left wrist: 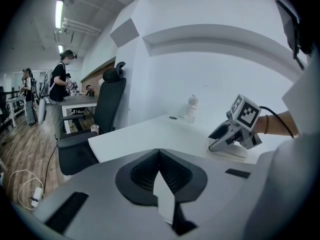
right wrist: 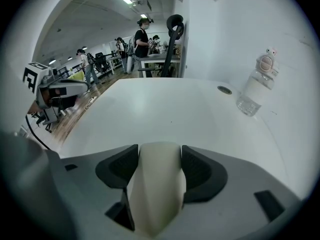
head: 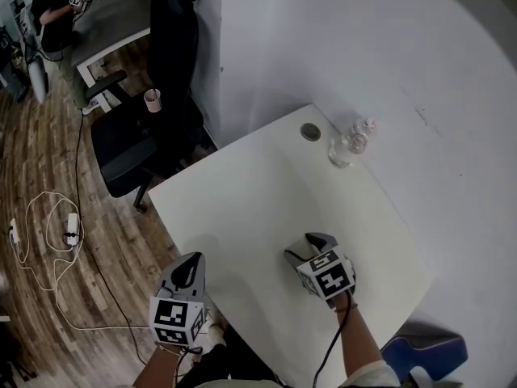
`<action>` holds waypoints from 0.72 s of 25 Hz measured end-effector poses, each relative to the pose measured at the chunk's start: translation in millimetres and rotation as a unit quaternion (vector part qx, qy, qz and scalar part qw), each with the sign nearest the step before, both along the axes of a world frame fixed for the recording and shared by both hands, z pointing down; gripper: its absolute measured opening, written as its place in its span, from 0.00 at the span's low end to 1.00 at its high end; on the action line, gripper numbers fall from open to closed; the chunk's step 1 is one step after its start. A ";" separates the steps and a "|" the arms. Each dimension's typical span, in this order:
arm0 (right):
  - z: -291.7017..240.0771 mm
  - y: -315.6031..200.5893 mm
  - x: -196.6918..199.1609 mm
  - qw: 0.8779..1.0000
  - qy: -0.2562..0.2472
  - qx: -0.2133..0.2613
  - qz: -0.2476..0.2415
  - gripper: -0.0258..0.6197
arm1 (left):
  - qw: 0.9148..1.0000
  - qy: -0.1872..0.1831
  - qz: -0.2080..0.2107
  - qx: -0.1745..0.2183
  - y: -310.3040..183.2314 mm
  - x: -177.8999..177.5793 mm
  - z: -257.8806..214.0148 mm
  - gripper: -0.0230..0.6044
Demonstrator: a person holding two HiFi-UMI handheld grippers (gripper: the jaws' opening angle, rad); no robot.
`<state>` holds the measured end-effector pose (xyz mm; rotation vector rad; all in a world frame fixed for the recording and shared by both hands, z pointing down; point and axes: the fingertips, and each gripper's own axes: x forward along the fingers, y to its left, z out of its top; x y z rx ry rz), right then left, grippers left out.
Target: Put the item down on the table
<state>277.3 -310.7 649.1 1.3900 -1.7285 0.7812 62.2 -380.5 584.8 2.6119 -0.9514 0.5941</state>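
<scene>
On the near right part of the white table (head: 258,184): right gripper (head: 305,247), jaws closed on a cream, rounded item (right wrist: 157,184). Right gripper view shows the item filling the gap between both black pads, its smooth end pointing toward the far side of the table. From the left gripper view, the pale underside of the item appears to touch the tabletop beneath that gripper; contact not certain.

Left gripper (left wrist: 159,154): jaws together, tips meeting, nothing held between them. In the head view it sits at the near left edge of the table, well apart from the right gripper. Marker cubes on both grippers face up toward the head camera.

Far right of table: clear plastic bottle (head: 347,145), upright, with a pale cap shaped like a small figure, close to the white wall. Just left of it, a round grey grommet (head: 310,132) set into the tabletop. Rest of the tabletop between grippers and bottle is plain white.

Left of table, far side: black office chair (head: 141,140) on a wood floor, with a small cup (head: 152,98) at its armrest. White cable (head: 48,241) in loops on the floor, near left. Person (head: 52,10) standing at another desk, far left.
</scene>
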 end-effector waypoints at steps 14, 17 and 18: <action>-12.7 0.4 3.6 0.999 0.017 0.022 0.017 0.50 | 1.000 0.004 0.000 0.004 2.0 -8.3 -8.1 0.06; -21.2 3.3 6.5 0.999 0.014 0.035 0.032 0.50 | 1.000 0.007 0.001 0.006 3.6 -9.4 -10.8 0.06; -23.9 5.1 7.1 0.998 0.013 0.039 0.037 0.50 | 1.000 0.008 0.001 0.007 4.3 -10.0 -12.0 0.06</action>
